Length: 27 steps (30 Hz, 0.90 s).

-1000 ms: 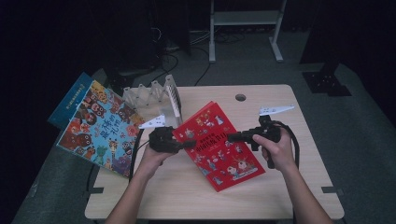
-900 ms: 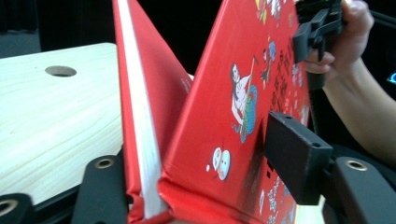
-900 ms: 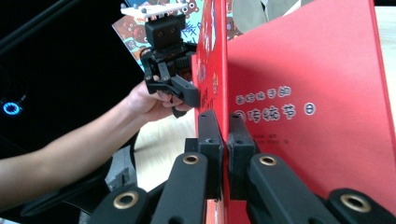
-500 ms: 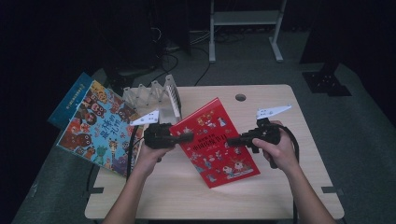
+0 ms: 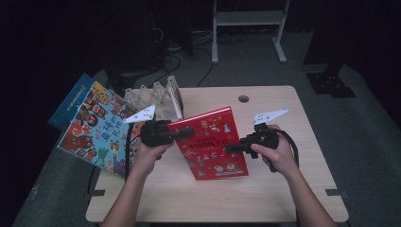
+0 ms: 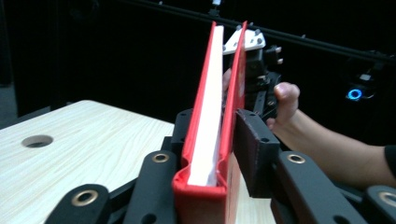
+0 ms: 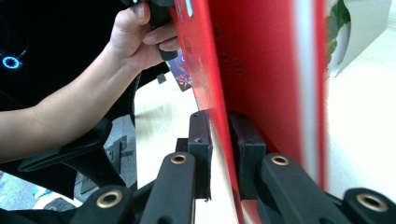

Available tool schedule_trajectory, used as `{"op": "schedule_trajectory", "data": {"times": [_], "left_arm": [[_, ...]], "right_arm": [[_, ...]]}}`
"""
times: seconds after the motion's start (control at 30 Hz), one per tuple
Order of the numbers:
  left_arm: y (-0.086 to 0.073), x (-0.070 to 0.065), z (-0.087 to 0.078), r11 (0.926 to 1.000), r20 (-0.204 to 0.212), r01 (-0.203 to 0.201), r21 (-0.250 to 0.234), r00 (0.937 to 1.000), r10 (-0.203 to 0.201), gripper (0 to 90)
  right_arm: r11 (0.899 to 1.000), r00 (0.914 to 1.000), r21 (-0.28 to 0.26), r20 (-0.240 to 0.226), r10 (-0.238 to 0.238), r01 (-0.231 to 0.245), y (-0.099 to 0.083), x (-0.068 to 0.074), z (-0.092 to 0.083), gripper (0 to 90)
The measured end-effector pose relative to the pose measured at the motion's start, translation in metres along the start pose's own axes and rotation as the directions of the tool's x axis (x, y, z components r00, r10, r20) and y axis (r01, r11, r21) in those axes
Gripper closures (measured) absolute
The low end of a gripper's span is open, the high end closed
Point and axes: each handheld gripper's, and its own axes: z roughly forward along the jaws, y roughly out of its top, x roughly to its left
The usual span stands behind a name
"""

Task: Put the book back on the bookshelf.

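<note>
Holding: a red book (image 5: 210,142) is gripped from both sides, raised above the bench (image 5: 265,189) and tilted.
Left tongs (image 5: 182,134): clamped on the book's left edge — jaws have just been closing, pages and covers between them.
Right tongs (image 5: 231,148): closed on the right-hand cover, though they have just been easing open slightly.
Bench: a white rack (image 5: 158,97) is seen behind the book.
Left side: a colourful picture book (image 5: 97,127) overhangs the bench edge — a blue book (image 5: 71,101) lies under it.
</note>
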Motion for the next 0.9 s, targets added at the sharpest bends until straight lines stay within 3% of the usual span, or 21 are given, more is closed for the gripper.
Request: {"op": "schedule_trajectory", "data": {"times": [0.27, 0.77, 0.9], "left_arm": [[0.012, -0.007, 0.003, 0.9998, 0.025, -0.015, 0.014, 0.9996, 0.014, 75.3], [0.023, -0.012, 0.006, 0.9971, 0.012, -0.039, 0.065, 0.9992, 0.039, 78.5], [0.025, -0.010, -0.001, 0.9981, -0.016, -0.039, 0.049, 0.9991, 0.040, 79.0]], "right_arm": [[1.000, 0.9997, -0.002, 0.007, -0.023, 0.023, -0.003, -0.002, 0.003, 74.6], [0.996, 0.9962, 0.016, 0.001, -0.088, 0.088, -0.010, -0.005, 0.004, 64.0], [0.994, 0.9935, 0.043, 0.055, -0.100, 0.098, -0.018, -0.009, 0.000, 59.9]]}}
